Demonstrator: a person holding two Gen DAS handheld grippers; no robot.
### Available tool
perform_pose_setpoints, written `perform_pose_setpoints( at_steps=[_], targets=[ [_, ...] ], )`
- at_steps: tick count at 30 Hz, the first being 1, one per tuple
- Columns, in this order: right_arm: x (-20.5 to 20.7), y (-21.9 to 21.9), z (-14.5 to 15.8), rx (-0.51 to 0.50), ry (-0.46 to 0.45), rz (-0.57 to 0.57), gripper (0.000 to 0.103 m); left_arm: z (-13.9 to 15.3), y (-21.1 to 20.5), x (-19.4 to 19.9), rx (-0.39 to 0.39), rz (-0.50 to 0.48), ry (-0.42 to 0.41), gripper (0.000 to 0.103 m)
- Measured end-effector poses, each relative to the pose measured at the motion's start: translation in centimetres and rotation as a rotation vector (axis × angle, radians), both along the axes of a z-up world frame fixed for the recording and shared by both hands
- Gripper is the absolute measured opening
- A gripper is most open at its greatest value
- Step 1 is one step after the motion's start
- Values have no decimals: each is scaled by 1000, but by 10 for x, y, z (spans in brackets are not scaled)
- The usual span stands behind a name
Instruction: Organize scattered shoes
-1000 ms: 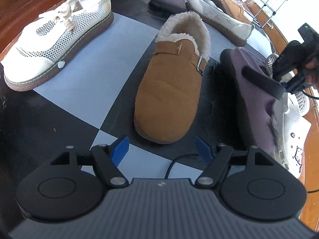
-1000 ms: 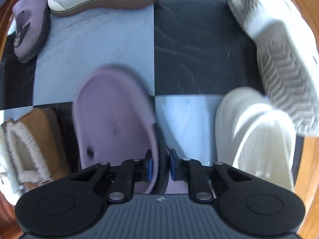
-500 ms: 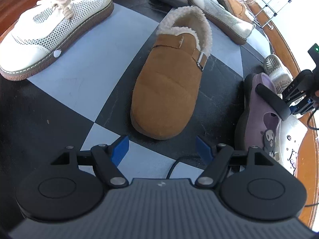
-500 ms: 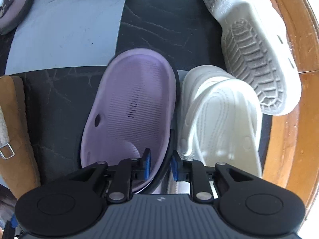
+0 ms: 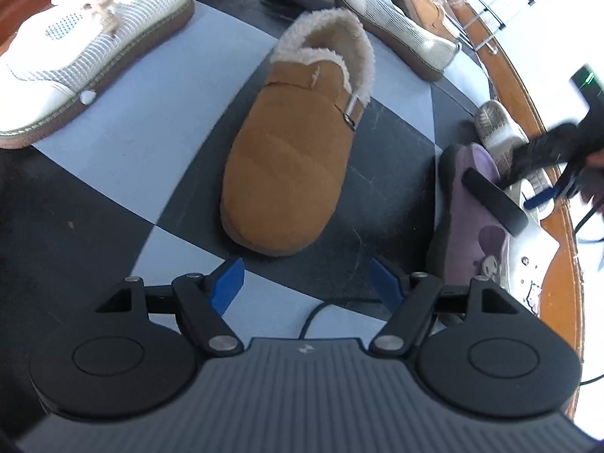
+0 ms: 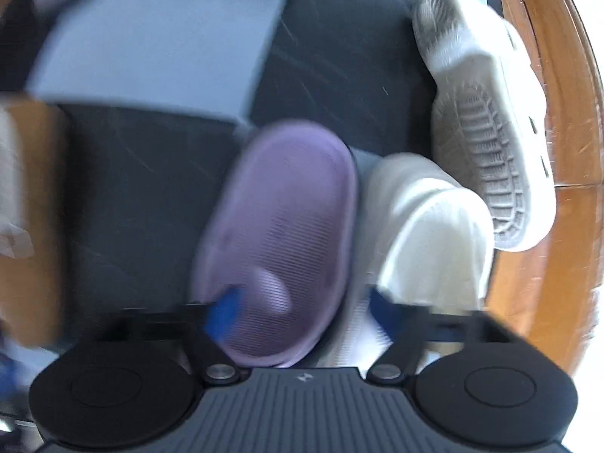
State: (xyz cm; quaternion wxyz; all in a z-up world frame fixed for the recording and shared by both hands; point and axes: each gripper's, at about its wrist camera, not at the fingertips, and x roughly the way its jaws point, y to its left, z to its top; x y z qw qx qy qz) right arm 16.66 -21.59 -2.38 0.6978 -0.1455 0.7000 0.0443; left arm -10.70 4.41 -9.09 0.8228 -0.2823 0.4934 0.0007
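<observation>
Slipper (image 5: 287, 158), tan with fleece lining, lies straight ahead of your left gripper (image 5: 305, 279), toe toward the fingers, heel away. Left fingers are spread and grasp nothing; the toe sits just beyond the tips, so the spread looks matched to the slipper's width for a pickup. To the left of those fingers, a white mesh sneaker (image 5: 87, 41) rests well apart. The checked floor mat (image 5: 124, 139) between them is bare, giving you room on that side.

To the right of the left fingers, a purple clog (image 5: 472, 222) stands against a white clog (image 5: 536, 249), side by side as a tidy row near the wooden floor edge (image 5: 566, 264).

Your right gripper (image 6: 302, 305) points down over the clog's heel end. Its jaws have just been opening, and the fingers are now released; the clog's heel rim lies between them but the pads look clear of it, though blur limits certainty. A second white clog (image 6: 490, 143) lies sole-up beyond the right fingertip. Room there is tight; lifting straight up seems the safest exit.
</observation>
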Motion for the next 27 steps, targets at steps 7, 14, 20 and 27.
perform_pose_setpoints(
  at_steps=[7, 14, 20, 27],
  targets=[
    [-13, 19, 58, 172, 85, 66, 86, 9, -3, 2, -107, -83, 73, 77],
    [9, -31, 80, 539, 24, -200, 90, 77, -8, 31, -266, -109, 5, 80],
    [-11, -90, 91, 849, -47, -318, 90, 163, -8, 111, -443, -147, -166, 103],
    [-57, -118, 68, 952, -147, -321, 90, 118, -31, 280, -678, -10, 14, 103]
  ],
)
